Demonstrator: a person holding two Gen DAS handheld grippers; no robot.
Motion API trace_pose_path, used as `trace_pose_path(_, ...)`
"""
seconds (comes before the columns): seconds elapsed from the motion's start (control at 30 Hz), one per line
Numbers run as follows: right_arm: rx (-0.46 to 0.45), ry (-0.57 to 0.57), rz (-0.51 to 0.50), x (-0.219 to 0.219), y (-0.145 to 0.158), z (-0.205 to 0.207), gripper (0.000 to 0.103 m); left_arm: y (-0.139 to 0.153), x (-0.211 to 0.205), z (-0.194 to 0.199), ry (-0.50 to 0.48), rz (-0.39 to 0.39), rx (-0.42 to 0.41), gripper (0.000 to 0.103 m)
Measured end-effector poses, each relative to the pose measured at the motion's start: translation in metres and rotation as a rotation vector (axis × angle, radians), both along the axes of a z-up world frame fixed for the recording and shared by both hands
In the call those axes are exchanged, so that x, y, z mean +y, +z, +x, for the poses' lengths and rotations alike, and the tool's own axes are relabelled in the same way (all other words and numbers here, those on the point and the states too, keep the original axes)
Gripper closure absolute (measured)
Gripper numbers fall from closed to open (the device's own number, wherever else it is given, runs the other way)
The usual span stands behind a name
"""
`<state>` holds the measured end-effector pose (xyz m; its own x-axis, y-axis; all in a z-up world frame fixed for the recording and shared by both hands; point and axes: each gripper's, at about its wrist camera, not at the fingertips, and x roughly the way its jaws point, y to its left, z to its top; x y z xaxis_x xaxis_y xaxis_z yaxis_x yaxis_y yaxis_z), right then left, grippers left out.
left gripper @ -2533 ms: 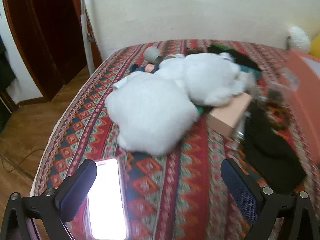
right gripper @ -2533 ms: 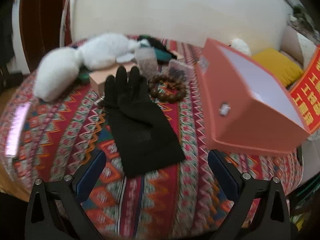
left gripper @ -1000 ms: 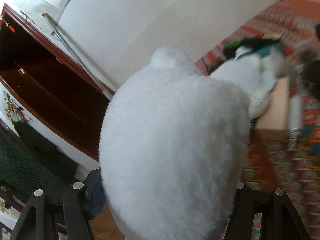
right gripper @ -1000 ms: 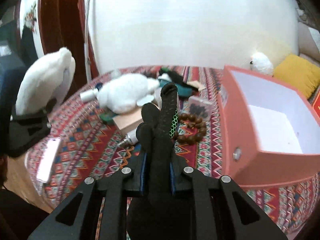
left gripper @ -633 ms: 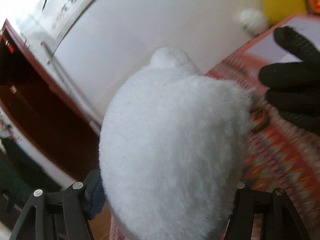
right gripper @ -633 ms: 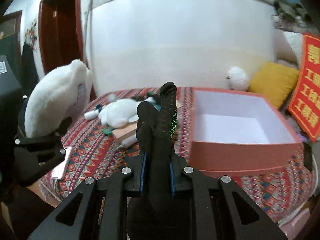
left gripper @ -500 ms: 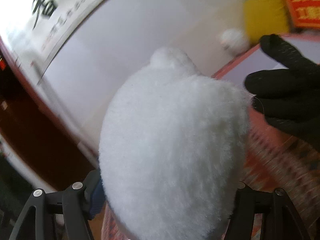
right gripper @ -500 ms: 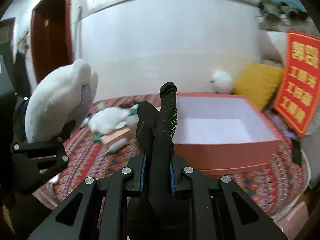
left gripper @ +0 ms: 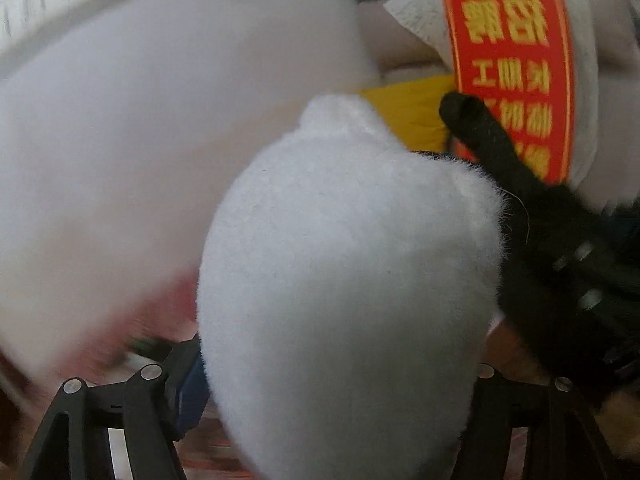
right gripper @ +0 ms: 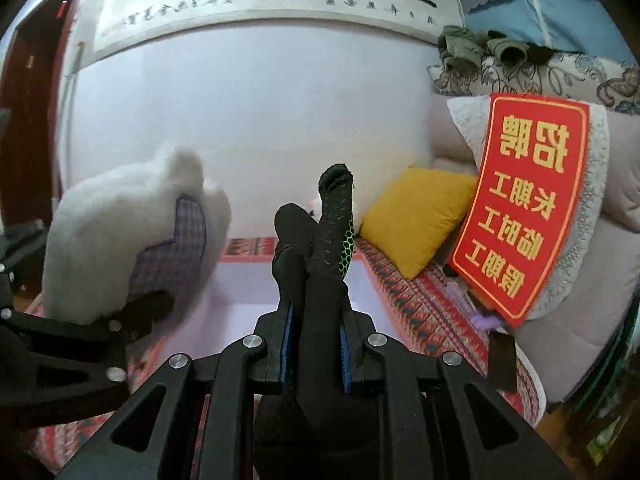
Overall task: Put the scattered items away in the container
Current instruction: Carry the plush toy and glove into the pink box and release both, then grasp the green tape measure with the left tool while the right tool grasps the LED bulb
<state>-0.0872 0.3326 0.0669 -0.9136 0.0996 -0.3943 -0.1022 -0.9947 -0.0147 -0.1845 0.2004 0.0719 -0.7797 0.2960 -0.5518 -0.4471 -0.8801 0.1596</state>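
White plush fills the left wrist view: the left gripper (left gripper: 328, 376) clamps a fluffy slipper (left gripper: 348, 280), its long axis running up and away from the fingers, toe toward 12 o'clock. In the right wrist view the same slipper (right gripper: 120, 240) sits at 9 o'clock, its checked lining facing the camera. The right gripper (right gripper: 314, 344) is closed tight on a black glove (right gripper: 316, 256) that stands upright, its cloth fingers pointing to 12 o'clock. Both loads hang over the pink box (right gripper: 248, 258), whose pale floor shows behind and beneath the glove — its far rim at 12 o'clock, the yellow cushion (right gripper: 416, 216) and red sign (right gripper: 524, 204) off at 2 to 3 o'clock.

The two grippers are close together — from the left wrist view the glove (left gripper: 520, 184) appears to brush the slipper's edge. Released together, the limp glove could catch on the plush or drape over the rim, and the bulky slipper could tip out sideways.
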Motion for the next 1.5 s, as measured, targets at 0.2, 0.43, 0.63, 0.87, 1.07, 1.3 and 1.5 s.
trace_pose_path(0.2,-0.133,-0.039,-0.087,0.039,-0.044,-0.122,0.084,-0.052,-0.004,-0.113,0.072,0.129,-0.247,0.028)
trace_pose_path(0.43,-0.254,-0.104,-0.082,0.053,-0.098,-0.198,0.029,-0.099,0.023,-0.15,0.094,0.121,-0.25,0.005)
trace_pose_path(0.63,-0.186,-0.169,-0.014,0.045,-0.09,-0.176,0.008,-0.078,0.003,-0.141,0.1,0.133,-0.207,0.001)
trace_pose_path(0.87,-0.088,-0.102,0.049,0.001,-0.053,-0.11,0.004,-0.05,-0.059,-0.087,0.179,0.157,-0.166,0.001)
trace_pose_path(1.07,-0.045,0.058,-0.01,-0.07,-0.035,-0.06,0.002,-0.059,-0.149,-0.037,0.317,0.135,-0.182,0.001)
trace_pose_path(1.3,-0.209,0.333,-0.124,-0.19,-0.081,-0.05,0.002,-0.116,-0.278,0.004,0.491,0.101,-0.259,0.001)
trace_pose_path(1.5,-0.487,0.454,-0.224,-0.282,-0.167,-0.091,0.031,-0.173,-0.358,-0.007,0.482,0.018,-0.368,0.001)
